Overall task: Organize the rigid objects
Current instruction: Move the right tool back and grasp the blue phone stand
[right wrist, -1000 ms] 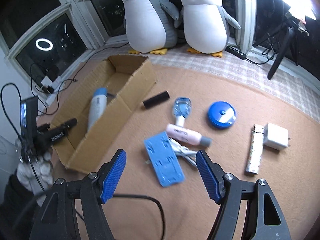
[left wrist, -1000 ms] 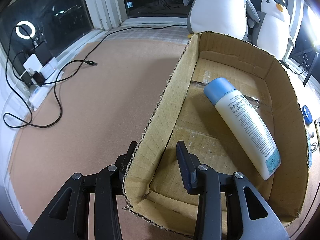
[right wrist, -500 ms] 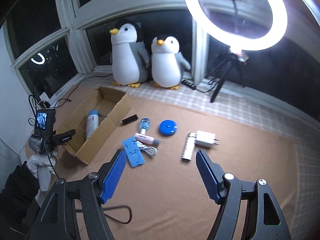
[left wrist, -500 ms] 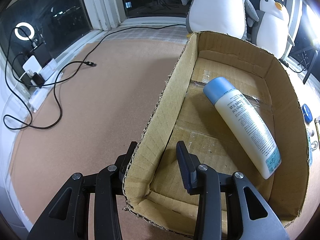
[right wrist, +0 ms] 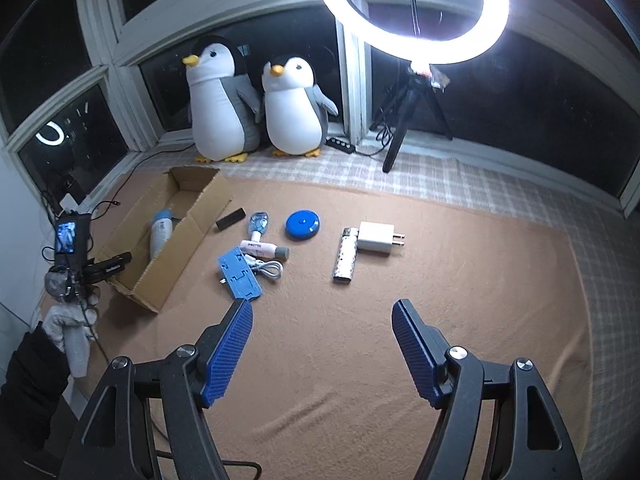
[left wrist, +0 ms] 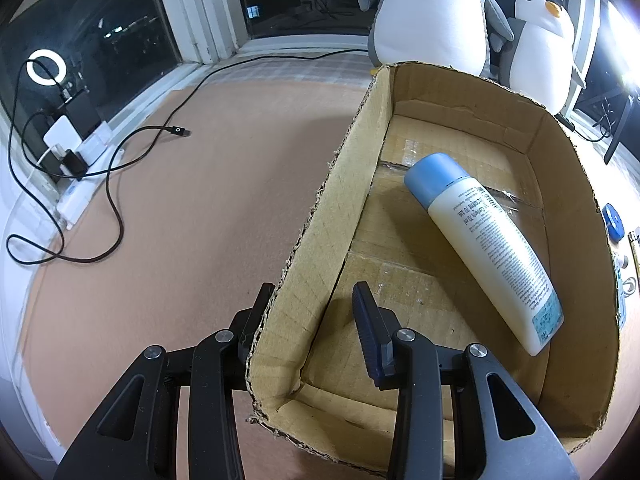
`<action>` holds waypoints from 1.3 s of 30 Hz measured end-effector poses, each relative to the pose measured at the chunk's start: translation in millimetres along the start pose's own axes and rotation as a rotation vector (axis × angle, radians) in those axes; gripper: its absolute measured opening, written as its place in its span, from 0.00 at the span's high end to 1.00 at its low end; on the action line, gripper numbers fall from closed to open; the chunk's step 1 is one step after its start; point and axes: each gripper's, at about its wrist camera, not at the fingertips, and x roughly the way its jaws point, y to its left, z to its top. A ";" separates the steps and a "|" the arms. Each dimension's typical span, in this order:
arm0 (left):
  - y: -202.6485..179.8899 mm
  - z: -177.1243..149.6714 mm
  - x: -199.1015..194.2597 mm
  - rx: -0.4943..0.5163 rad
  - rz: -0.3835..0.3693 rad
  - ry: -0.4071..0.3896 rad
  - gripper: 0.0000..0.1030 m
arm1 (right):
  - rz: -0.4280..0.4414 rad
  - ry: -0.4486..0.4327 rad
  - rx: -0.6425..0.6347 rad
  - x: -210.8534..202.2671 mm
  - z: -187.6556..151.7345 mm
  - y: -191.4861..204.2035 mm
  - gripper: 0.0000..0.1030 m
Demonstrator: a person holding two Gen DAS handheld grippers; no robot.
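1. Left tool (left wrist: pixel 312 304) straddles the near-left wall of the cardboard box (left wrist: pixel 592 320): one finger outside, one inside. There is a visible gap on the inner side, so I judge it released around the wall, not clamping it.
2. Inside the box lies the lotion bottle (left wrist: pixel 488 252), blue cap toward the far end, resting diagonally against the right wall.
3. Right tool (right wrist: pixel 322 320) hangs high over the tan mat (right wrist: pixel 460 300), spread wide and holding nothing.
4. Waiting near the mat's far-left part, just right of the box: blue holder (right wrist: pixel 238 276), white cable (right wrist: pixel 270 269), pink tube (right wrist: pixel 262 248), small clear bottle (right wrist: pixel 259 224), black bar (right wrist: pixel 231 218), blue round case (right wrist: pixel 303 224), patterned lighter (right wrist: pixel 346 256), white charger (right wrist: pixel 378 237).
5. Risk: the holder, cable and tube touch or overlap; a pinch there may well drag a neighbour along.
6. Risk: with the left tool loose on the wall, the light box could slide or tip if something is dropped against it.
7. Risk: the round case is low and flat, so the fingers could slip off its rim.
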 end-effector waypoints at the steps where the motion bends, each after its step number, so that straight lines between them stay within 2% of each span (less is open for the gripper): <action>1: -0.1 0.4 0.0 0.000 0.000 0.000 0.64 | 0.002 0.006 0.003 8.9 -0.4 -0.9 0.33; 8: 0.0 0.7 0.3 -0.008 0.000 0.001 0.63 | 0.043 0.032 -0.042 59.1 8.6 10.6 0.35; 12: 0.1 0.7 0.3 -0.009 0.001 0.001 0.63 | 0.085 0.050 -0.105 83.6 16.1 26.5 0.42; 15: -0.1 0.7 0.2 -0.010 0.004 0.001 0.63 | 0.119 0.065 -0.168 99.2 18.7 42.5 0.44; 26: -1.5 1.4 0.1 -0.010 0.008 0.003 0.63 | 0.219 0.168 -0.291 152.3 11.7 84.5 0.52; 39: -0.6 1.1 0.2 -0.020 -0.003 0.007 0.64 | 0.190 0.225 -0.386 189.3 7.0 105.0 0.52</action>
